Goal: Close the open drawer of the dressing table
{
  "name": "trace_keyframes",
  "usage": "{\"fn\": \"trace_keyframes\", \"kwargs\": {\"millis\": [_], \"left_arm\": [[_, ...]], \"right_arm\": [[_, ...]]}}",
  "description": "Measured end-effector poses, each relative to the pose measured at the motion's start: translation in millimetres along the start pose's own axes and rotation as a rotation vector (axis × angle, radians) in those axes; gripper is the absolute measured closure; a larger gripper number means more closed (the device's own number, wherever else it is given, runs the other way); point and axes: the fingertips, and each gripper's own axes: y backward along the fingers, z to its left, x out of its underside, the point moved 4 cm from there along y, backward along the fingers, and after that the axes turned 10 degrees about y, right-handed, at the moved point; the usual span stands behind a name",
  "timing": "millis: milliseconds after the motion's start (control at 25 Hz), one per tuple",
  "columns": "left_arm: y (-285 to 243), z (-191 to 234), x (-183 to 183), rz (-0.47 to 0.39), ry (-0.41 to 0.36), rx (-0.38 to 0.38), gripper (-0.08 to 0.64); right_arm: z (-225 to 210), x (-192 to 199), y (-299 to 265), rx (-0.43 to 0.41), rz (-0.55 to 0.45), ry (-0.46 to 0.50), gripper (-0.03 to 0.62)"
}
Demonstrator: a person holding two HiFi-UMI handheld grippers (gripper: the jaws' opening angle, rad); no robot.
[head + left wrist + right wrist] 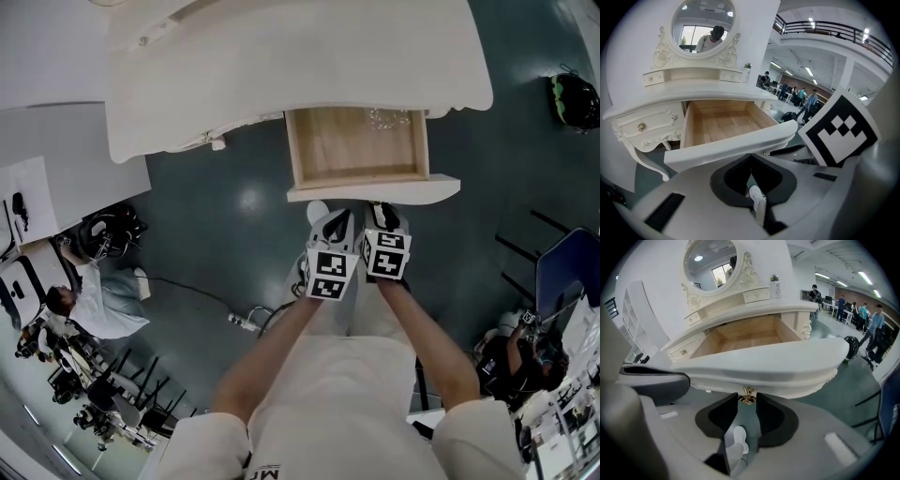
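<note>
Left claw (pixel 750 157): clenched, tips just below the drawer front (pixel 731 145). Right claw (pixel 747 400): grasping the drawer's gold knob (pixel 748 393), which only the right gripper view shows. Drawer (pixel 356 145): pulled well out from the bench (pixel 281 75), with open floor (pixel 216 216) on either side.

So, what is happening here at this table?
A person stands before the dressing table with a gripper in each hand. Its drawer is pulled far out. The right tongs seem to pinch the gold knob on the drawer front. The left tongs are shut and empty, just beside.
</note>
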Motion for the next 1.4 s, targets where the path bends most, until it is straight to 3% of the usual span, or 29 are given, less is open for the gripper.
{"fn": "trace_keyframes", "kwargs": {"millis": [720, 1400], "left_arm": [[-4.3, 6.1, -5.7, 0.039, 0.019, 0.01, 0.551], [-7.4, 11.2, -27.4, 0.014, 0.027, 0.005, 0.551]], "right_arm": [[-2.7, -11.6, -5.6, -0.03, 0.138, -0.002, 0.479], [-7.5, -26.8, -14.4, -0.04, 0.163, -0.003, 0.479]]}}
